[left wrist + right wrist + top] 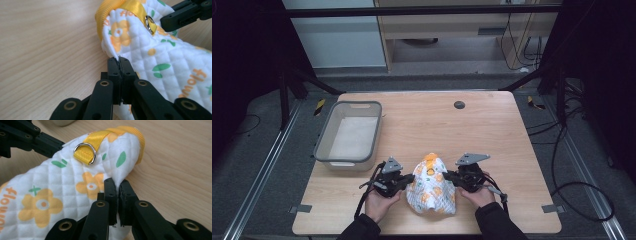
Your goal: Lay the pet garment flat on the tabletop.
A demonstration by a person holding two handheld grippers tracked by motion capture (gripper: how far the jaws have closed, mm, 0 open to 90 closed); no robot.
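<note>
A white quilted cloth item (432, 187) with orange flowers, green leaves and a yellow trim lies near the table's front edge. It carries a yellow strap with a metal D-ring (85, 152). My left gripper (406, 181) pinches the cloth's left edge; in the left gripper view its jaws (119, 62) are shut on a fold of the quilted cloth (155, 57). My right gripper (451, 177) pinches the opposite edge, its jaws (117, 185) shut on the cloth (75, 185). A hand holds each gripper from below.
A grey plastic bin (349, 134) with a pale bottom stands at the table's left, beyond the left gripper. A round dark cable port (459, 104) sits near the far edge. Bare wooden tabletop (492, 130) spreads to the right and behind the cloth.
</note>
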